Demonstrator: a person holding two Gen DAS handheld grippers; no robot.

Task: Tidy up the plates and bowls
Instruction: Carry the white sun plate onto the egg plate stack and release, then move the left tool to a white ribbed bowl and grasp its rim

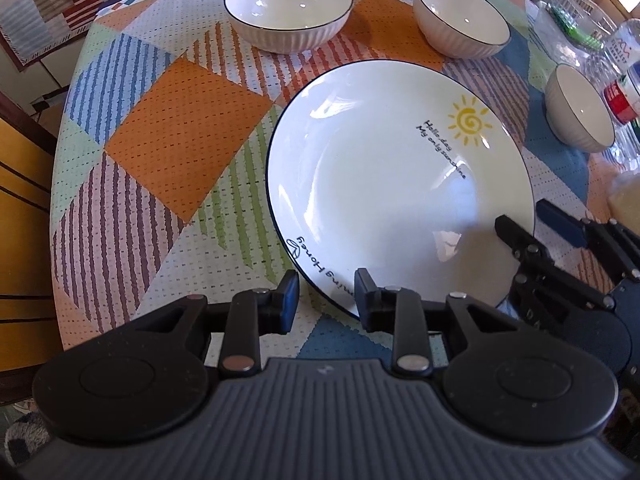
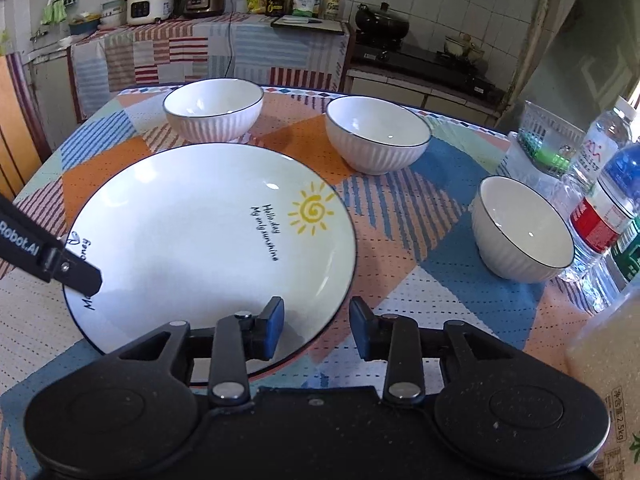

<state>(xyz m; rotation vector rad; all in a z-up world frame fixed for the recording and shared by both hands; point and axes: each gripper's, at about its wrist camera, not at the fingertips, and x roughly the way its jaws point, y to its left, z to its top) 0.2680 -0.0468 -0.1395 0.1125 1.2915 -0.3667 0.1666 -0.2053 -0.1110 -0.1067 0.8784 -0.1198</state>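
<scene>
A large white plate [image 1: 400,184] with a yellow sun and dark writing lies on the patchwork tablecloth [image 1: 180,140]. My left gripper [image 1: 326,300] is open, its pads apart on either side of the plate's near rim. My right gripper [image 2: 318,320] is open too, straddling the rim of the plate [image 2: 208,240] at its near right side; the left wrist view shows the right gripper [image 1: 538,224] at the plate's right edge. One left finger [image 2: 82,278] reaches over the plate's left edge. Three white ribbed bowls [image 2: 214,108] [image 2: 378,136] [image 2: 524,228] stand empty beyond and to the right.
Plastic bottles [image 2: 612,200] and a clear basket [image 2: 552,136] crowd the table's right edge, with a pale bag [image 2: 600,360] nearer. A kitchen counter [image 2: 208,40] with appliances runs behind the table. The table's left edge [image 1: 60,160] drops off to wooden furniture.
</scene>
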